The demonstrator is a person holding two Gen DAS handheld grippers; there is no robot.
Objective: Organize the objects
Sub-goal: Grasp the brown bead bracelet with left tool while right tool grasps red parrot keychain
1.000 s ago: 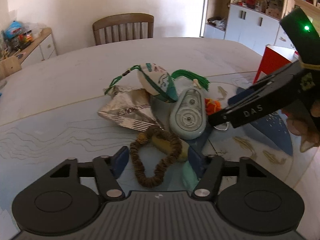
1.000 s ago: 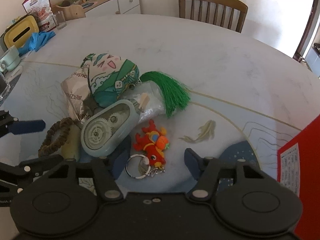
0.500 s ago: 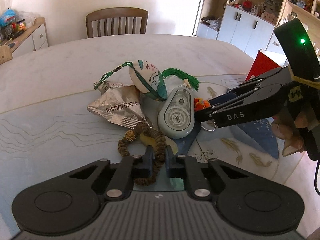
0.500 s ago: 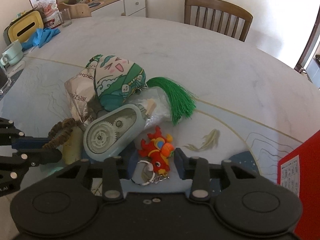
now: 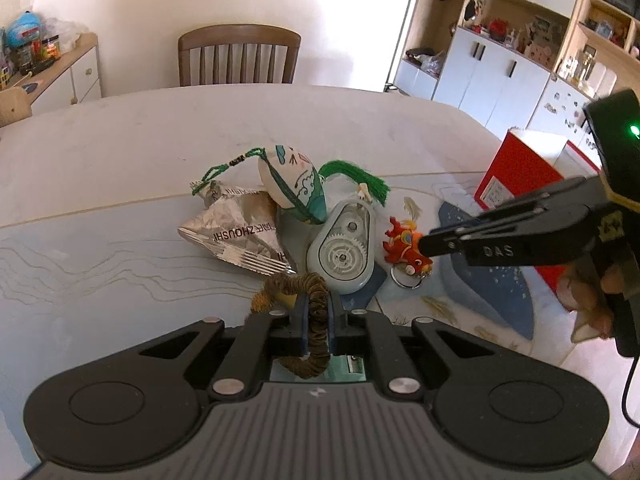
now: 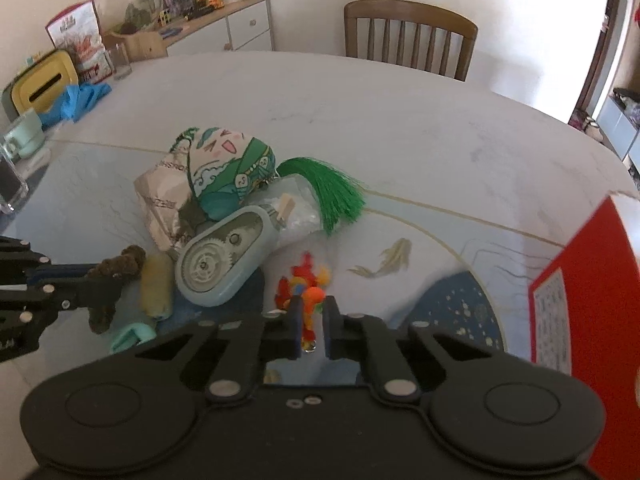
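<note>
The left hand-held gripper (image 5: 316, 322) is clamped on the brown braided ring (image 5: 310, 300), just in front of the pale blue tape dispenser (image 5: 344, 256). The right hand-held gripper (image 6: 312, 326) is closed on the red keychain toy (image 6: 306, 284), apparently raised slightly off the surface (image 6: 360, 120). The foil packet (image 5: 236, 232) lies beside the dispenser.

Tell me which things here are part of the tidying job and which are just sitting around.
Part of the job: brown hair tie in the left gripper; red dragon keychain in the right gripper; correction tape; foil packet; tasselled pouch.

Lying about: red box; chair; yellow tissue box.
</note>
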